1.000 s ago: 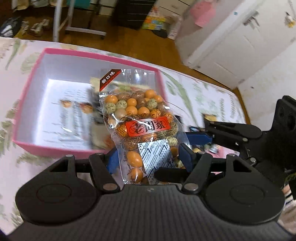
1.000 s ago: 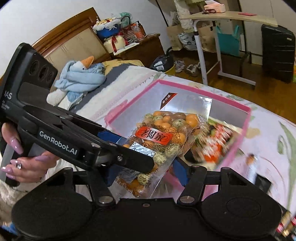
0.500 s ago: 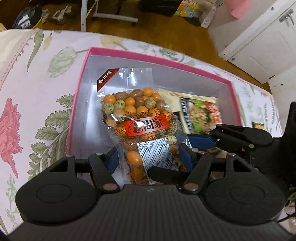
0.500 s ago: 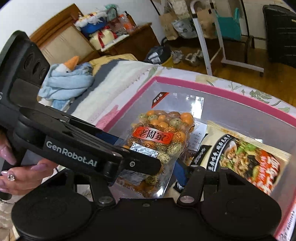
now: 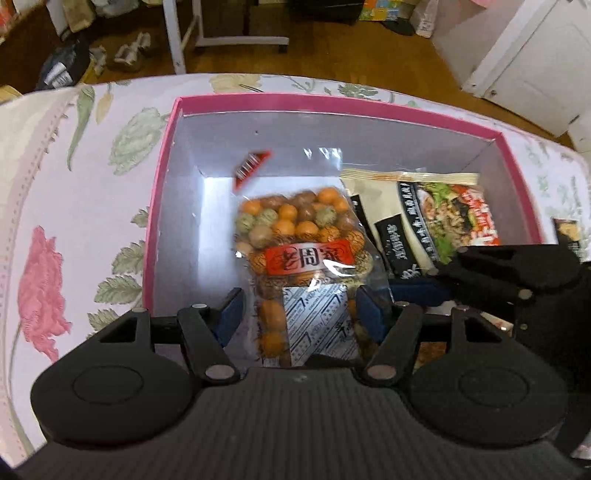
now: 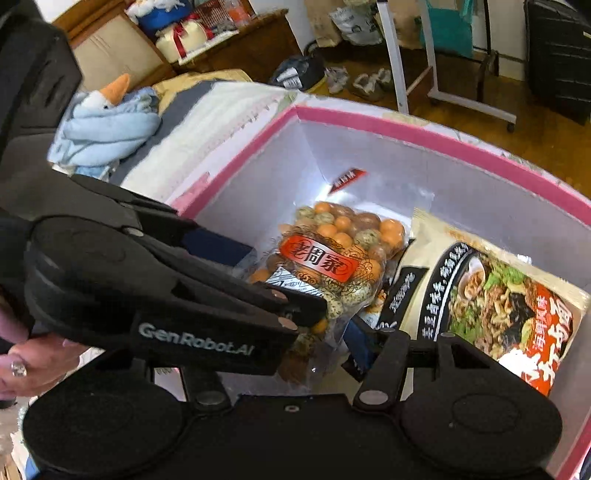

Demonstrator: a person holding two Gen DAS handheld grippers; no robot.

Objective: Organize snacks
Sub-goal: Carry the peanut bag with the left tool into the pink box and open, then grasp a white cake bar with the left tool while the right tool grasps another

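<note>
A clear bag of orange, green and brown coated nuts with a red label hangs inside the pink box. My left gripper is shut on the bag's lower end. My right gripper also grips that lower end of the nut bag, crossing the left gripper. A noodle packet lies in the box to the right of the bag; it also shows in the right wrist view.
The pink box sits on a floral bedspread. A blue cloth with a toy goose lies on the bed at left. A white stand and shoes are on the wooden floor beyond.
Both grippers have carried the nut bag forward and down into the pink box, beside the noodle packet. The grip on the bag is unchanged.
</note>
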